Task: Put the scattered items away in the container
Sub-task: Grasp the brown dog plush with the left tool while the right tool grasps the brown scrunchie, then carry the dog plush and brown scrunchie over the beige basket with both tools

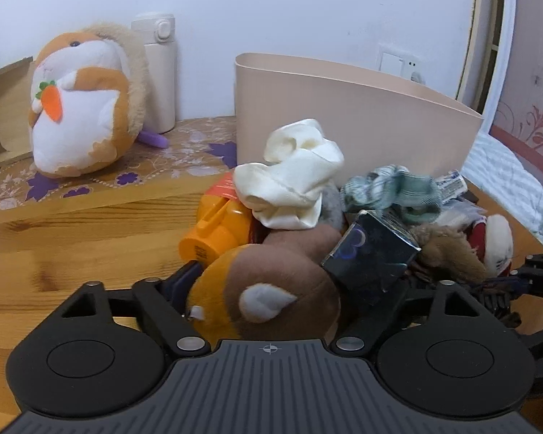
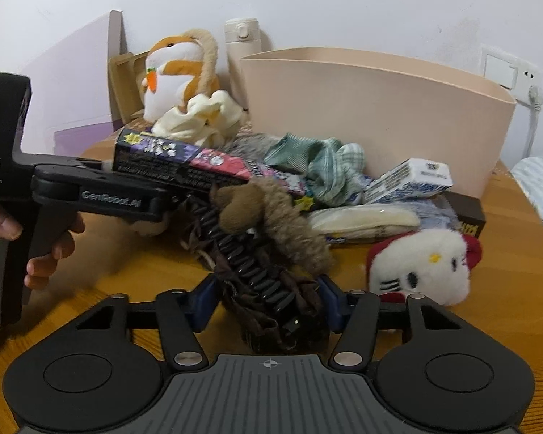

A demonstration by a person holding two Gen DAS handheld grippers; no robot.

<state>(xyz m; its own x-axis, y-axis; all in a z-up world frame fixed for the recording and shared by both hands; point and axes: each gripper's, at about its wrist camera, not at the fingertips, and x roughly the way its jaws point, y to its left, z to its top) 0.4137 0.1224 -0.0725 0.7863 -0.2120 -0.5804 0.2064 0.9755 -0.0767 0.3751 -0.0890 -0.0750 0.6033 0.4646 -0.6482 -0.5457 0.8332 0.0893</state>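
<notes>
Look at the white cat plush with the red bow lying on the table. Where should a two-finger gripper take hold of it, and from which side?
Grip the white cat plush across its round white head, coming from above. It lies on the wooden table apart from the pile, so both flanks are free. The head is soft and wide, probably compressing enough for a firm hold; the red bow looks too small to hold securely.
</notes>
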